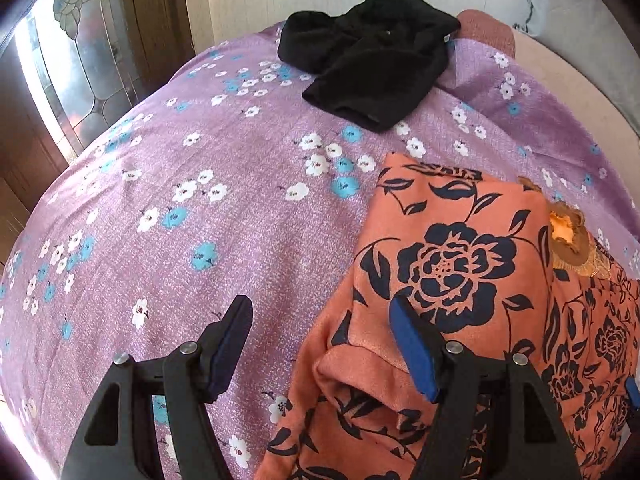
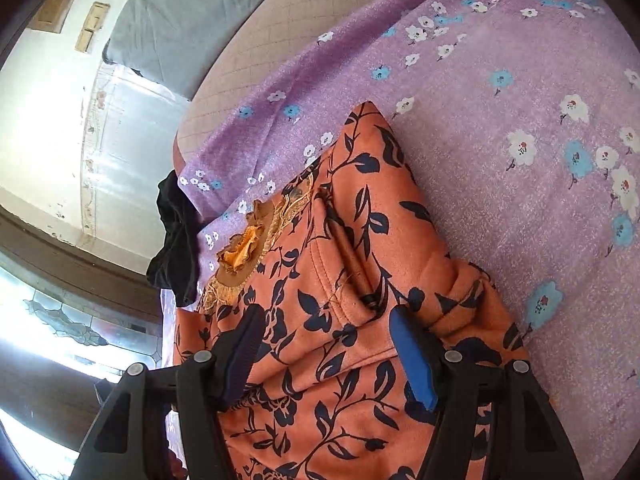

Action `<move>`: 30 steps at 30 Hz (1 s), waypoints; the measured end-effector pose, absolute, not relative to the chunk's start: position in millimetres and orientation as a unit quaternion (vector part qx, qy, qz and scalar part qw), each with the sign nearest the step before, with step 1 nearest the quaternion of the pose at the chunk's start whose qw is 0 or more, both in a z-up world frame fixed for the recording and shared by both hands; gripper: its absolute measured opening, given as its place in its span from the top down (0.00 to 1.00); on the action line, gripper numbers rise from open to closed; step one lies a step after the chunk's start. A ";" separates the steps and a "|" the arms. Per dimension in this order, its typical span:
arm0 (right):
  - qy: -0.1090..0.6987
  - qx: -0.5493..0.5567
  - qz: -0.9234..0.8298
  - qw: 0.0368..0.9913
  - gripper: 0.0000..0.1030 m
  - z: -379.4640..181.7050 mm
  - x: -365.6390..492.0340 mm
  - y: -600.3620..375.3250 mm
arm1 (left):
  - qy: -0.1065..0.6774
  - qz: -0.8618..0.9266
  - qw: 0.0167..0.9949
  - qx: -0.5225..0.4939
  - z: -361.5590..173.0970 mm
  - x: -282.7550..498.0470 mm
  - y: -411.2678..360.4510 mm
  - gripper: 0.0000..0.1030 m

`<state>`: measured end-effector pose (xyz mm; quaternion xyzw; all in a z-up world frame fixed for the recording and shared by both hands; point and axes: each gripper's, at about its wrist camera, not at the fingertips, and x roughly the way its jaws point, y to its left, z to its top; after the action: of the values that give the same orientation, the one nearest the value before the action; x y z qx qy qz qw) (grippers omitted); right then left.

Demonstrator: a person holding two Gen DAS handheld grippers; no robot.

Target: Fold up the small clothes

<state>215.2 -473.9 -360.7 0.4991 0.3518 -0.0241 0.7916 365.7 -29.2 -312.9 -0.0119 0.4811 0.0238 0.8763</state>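
An orange garment with dark blue flowers [image 1: 452, 264] lies partly folded on the purple flowered bedspread [image 1: 208, 200]; it also shows in the right wrist view [image 2: 340, 280], with a ruffled orange collar [image 2: 240, 252]. My left gripper [image 1: 320, 312] is open, just above the garment's left edge, one finger over the bedspread and one over the cloth. My right gripper [image 2: 326, 320] is open, low over the garment's folded hem, holding nothing. A black garment [image 1: 372, 56] lies crumpled at the far side of the bed.
The black garment shows at the bed's edge in the right wrist view [image 2: 176, 248]. A grey pillow [image 2: 180, 12] lies at the head of the bed. A stained-glass door [image 1: 80, 60] stands beyond the bed's left edge.
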 end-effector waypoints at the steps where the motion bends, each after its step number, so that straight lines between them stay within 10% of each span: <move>1: 0.351 0.506 -0.023 0.787 0.33 -363.5 215.9 -475.6 | 0.487 0.026 0.873 -0.003 -316.6 365.4 -31.7 0.30; 15: 0.349 0.515 -0.004 0.783 0.38 -381.4 236.8 -471.2 | 0.491 0.046 0.870 0.021 -321.9 356.7 -40.7 0.30; 22: 0.371 0.481 -0.029 0.794 0.87 -383.4 258.2 -471.3 | 0.493 0.047 0.869 0.026 -320.5 360.2 -41.4 0.30; 30: 0.326 0.336 -0.092 0.879 0.92 -299.0 231.2 -452.5 | 0.480 0.058 0.874 0.042 -312.7 360.1 -43.0 0.30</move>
<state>231.2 -452.5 -299.0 0.3358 0.3262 -0.0925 0.8788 360.1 -43.0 -312.7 0.0418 0.4802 0.0583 0.8742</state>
